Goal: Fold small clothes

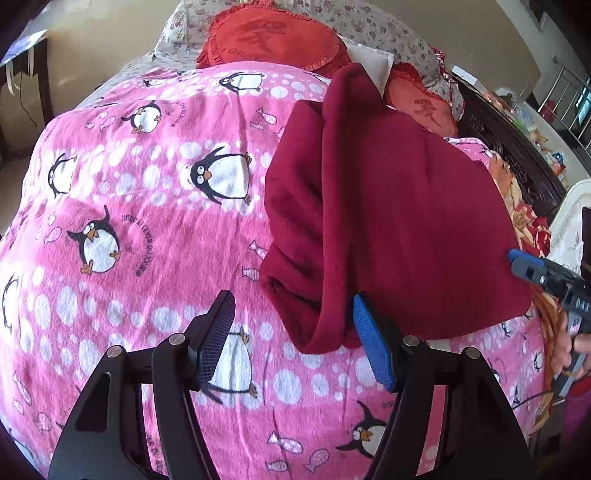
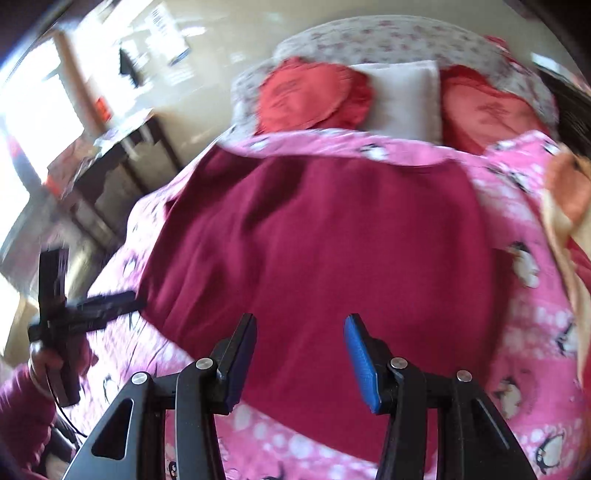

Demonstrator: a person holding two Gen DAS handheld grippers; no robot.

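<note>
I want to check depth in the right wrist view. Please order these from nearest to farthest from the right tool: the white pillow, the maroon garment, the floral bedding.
1. Maroon garment: directly ahead of the right tool, lying on the pink blanket.
2. White pillow: beyond the garment, between two red cushions.
3. Floral bedding: behind the pillow, at the head of the bed.

Maroon garment on pink penguin-print blanket; red cushions, floral sheet

Right gripper, fingers spread, hangs over maroon garment on pink penguin blanket.
</note>
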